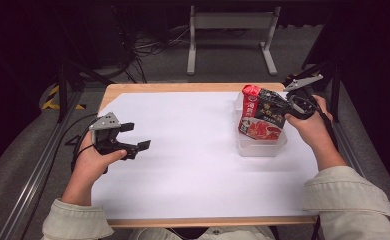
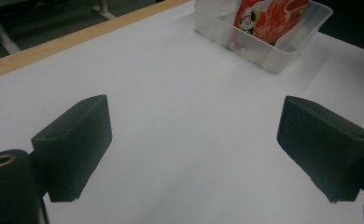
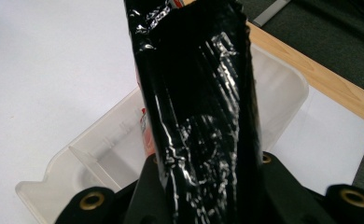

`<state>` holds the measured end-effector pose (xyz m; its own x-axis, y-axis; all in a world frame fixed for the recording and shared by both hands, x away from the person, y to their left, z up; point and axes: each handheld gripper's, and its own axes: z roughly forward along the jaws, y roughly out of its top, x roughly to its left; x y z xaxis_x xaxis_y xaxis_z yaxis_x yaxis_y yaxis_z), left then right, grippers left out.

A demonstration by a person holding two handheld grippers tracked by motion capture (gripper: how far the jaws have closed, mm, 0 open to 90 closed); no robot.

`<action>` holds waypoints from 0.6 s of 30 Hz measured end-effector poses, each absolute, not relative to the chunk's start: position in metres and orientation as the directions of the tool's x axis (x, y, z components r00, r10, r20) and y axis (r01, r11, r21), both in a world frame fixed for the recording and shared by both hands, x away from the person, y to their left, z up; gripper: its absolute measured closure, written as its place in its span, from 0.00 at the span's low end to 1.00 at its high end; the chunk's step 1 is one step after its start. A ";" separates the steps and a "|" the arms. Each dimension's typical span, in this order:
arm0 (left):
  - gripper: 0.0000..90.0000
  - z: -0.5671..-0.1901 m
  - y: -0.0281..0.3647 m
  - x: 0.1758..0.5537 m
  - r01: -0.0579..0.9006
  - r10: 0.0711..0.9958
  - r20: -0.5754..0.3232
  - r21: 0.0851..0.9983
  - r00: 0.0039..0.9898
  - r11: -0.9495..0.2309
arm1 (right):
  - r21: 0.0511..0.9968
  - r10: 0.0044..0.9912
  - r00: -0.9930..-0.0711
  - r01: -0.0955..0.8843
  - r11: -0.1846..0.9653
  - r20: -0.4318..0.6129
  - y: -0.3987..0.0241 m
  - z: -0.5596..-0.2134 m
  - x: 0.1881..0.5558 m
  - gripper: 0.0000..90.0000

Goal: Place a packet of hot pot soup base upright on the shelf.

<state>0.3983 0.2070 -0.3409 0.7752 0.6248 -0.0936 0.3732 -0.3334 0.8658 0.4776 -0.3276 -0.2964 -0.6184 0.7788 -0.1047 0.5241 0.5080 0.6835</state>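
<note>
Your right gripper [image 1: 288,106] jaws are clamped on the snack packet [image 1: 261,116], which stands with its bottom inside the clear plastic bin [image 1: 278,145]. Placing looks almost done; only the release is left. Your left gripper [image 1: 135,136] waits wide and empty over the white sheet [image 1: 193,165].

Open white counter [image 1: 193,150] between the two tools; sole obstacles at far right: clear plastic bin [image 1: 260,145] with upright snack bag [image 1: 262,115] standing in it.
</note>
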 end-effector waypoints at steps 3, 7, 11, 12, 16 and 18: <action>0.12 -0.341 0.207 0.398 0.373 0.625 -0.092 0.866 0.775 -0.335 | 0.686 0.779 -0.619 0.524 0.504 -0.100 -0.331 -0.298 0.478 0.88; 0.12 -0.341 0.206 0.398 0.378 0.624 -0.099 0.864 0.775 -0.333 | 0.685 0.787 -0.610 0.534 0.495 -0.093 -0.332 -0.299 0.476 0.87; 0.12 -0.343 0.207 0.398 0.378 0.622 -0.095 0.861 0.777 -0.340 | 0.687 0.789 -0.608 0.537 0.490 -0.088 -0.335 -0.301 0.476 0.87; 0.12 -0.343 0.207 0.398 0.376 0.622 -0.090 0.859 0.778 -0.346 | 0.692 0.790 -0.607 0.536 0.484 -0.083 -0.337 -0.302 0.475 0.87; 0.12 -0.347 0.207 0.396 0.391 0.626 -0.096 0.850 0.774 -0.354 | 0.704 0.793 -0.605 0.533 0.468 -0.069 -0.340 -0.302 0.475 0.83; 0.12 -0.349 0.209 0.394 0.400 0.629 -0.100 0.845 0.771 -0.355 | 0.719 0.796 -0.602 0.529 0.451 -0.056 -0.340 -0.300 0.475 0.74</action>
